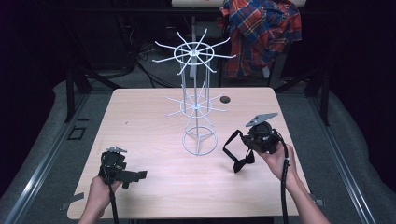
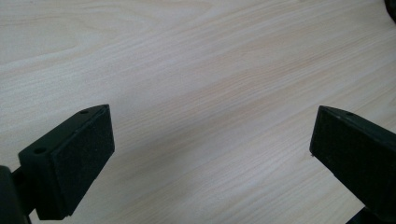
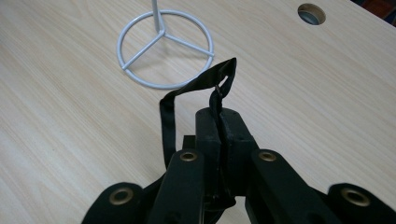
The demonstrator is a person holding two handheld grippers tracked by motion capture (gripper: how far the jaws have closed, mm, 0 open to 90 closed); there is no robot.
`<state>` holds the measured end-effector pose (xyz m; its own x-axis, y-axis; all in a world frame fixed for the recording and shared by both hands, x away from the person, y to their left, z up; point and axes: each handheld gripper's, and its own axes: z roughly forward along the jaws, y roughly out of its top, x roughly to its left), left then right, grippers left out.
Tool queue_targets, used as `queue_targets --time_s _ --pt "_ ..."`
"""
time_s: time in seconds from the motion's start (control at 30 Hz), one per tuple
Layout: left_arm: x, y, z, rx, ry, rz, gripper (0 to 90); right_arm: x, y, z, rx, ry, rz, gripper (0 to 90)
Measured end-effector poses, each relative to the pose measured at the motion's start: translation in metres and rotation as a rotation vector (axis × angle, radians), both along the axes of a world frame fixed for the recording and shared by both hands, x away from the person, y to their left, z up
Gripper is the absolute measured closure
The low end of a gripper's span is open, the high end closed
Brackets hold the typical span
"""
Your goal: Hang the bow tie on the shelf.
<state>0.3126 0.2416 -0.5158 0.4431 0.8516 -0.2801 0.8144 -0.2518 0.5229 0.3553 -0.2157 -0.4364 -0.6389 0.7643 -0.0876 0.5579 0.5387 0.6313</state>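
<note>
**Bow tie pinched by its strap, rack waiting**

From the high view, the right gripper [image 1: 258, 138] is held above the table [image 1: 140, 121], just right of the white wire rack [image 1: 197, 105]. A black bow tie [image 1: 243, 163] dangles from it, its strap looping out toward the rack, the bow hanging lowest, at or just above the wood. Holding it by the strap lets the loop fall open, probably so it can be slipped over one of the rack's arms. The left gripper [image 1: 134, 175] sits low at the near left, well apart.

In the left gripper view the jaws stand wide with nothing between them, idle over bare wood.

In the right gripper view the jaws are clenched on the strap [image 3: 169, 116], whose loop rises ahead toward the rack's ring base [image 3: 164, 49].
</note>
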Motion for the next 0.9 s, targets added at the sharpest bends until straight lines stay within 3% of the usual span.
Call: queue_targets --time_s 0.3,0.47,0.9 --pt "0.0 -0.001 -0.001 0.003 0.001 -0.006 0.0 0.001 0.003 0.008 -0.006 -0.024 -0.002 86.9" --pt "0.0 -0.001 -0.001 0.002 0.001 -0.006 0.0 0.002 0.007 0.011 -0.035 -0.054 -0.002 86.9" --pt "0.0 -0.002 -0.001 -0.001 0.003 -0.009 0.0 0.008 0.015 0.022 -0.028 -0.08 0.015 86.9"
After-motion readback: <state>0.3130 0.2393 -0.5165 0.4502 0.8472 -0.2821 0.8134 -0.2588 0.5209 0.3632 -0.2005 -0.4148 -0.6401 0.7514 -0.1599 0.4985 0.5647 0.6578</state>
